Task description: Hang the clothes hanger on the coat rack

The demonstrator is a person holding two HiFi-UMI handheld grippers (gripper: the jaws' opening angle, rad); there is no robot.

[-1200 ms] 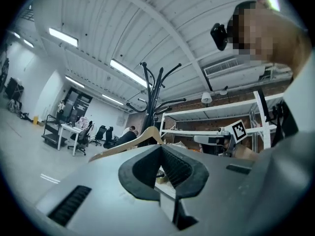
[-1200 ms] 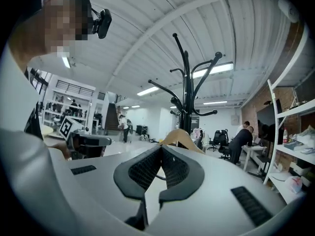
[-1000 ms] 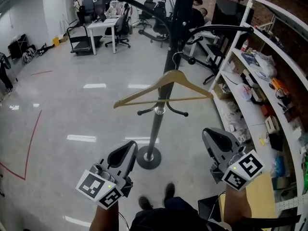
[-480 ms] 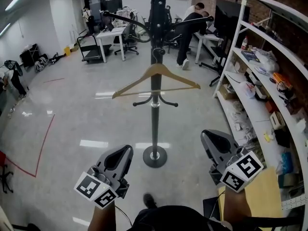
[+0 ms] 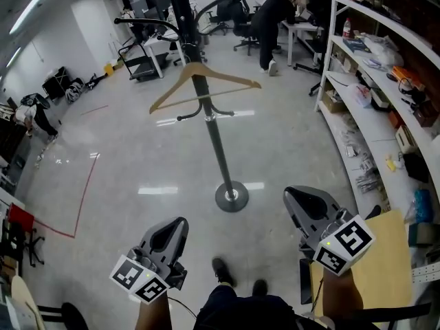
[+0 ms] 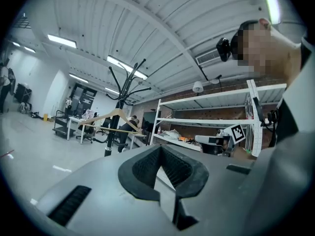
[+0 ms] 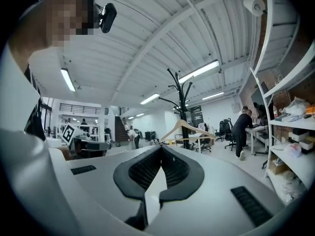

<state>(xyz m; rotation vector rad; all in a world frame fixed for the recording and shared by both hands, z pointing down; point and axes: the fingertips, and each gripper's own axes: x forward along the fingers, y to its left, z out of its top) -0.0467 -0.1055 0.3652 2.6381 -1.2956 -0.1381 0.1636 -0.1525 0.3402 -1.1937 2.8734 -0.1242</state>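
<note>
A wooden clothes hanger [image 5: 203, 81] hangs on the black coat rack [image 5: 213, 139], whose round base [image 5: 232, 196] stands on the grey floor. Both grippers are low in the head view, well short of the rack and apart from it. The left gripper [image 5: 175, 223] and the right gripper [image 5: 294, 196] are shut with nothing held. In the left gripper view the left gripper [image 6: 160, 150] has the hanger [image 6: 106, 118] and rack [image 6: 117, 102] far off to its left. In the right gripper view the right gripper [image 7: 161, 149] has the hanger [image 7: 186, 128] and rack [image 7: 183, 107] straight ahead in the distance.
White shelving [image 5: 375, 112] loaded with small items runs along the right. A tan board [image 5: 381, 267] lies at the lower right. People stand by desks and chairs [image 5: 275, 16] at the back. Red tape [image 5: 82, 191] marks the floor at left. My feet [image 5: 221, 270] show below.
The rack and hanger now sit farther away and to the left in the head view, as I have backed off. The hanger stays on the rack. Both grippers stay shut and low.
</note>
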